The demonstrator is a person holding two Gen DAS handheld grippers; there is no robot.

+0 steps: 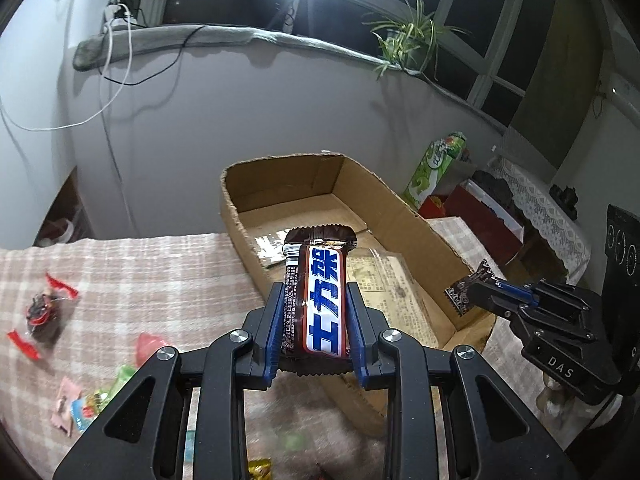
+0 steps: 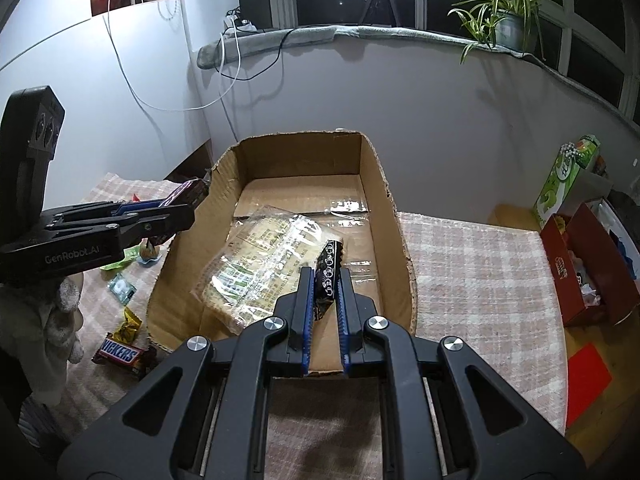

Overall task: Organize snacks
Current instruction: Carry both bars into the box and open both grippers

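My left gripper point(image 1: 316, 292) is shut on a brown Snickers bar point(image 1: 322, 300) with blue Chinese lettering, held above the left wall of an open cardboard box point(image 1: 400, 216). My right gripper point(image 2: 325, 276) is shut on a small dark snack packet point(image 2: 328, 276) above the near end of the box point(image 2: 372, 184). A clear bag of crackers point(image 2: 256, 264) lies flat inside the box. In the left wrist view my right gripper point(image 1: 472, 294) hangs over the box's right wall. In the right wrist view my left gripper point(image 2: 176, 206) is at the box's left wall.
The box stands on a checked tablecloth point(image 2: 472, 272). Loose sweets point(image 1: 44, 312) and a Snickers bar point(image 2: 120, 356) lie left of the box. A green carton point(image 2: 564, 184) and a red box point(image 2: 580, 264) stand at the right. A grey wall is behind.
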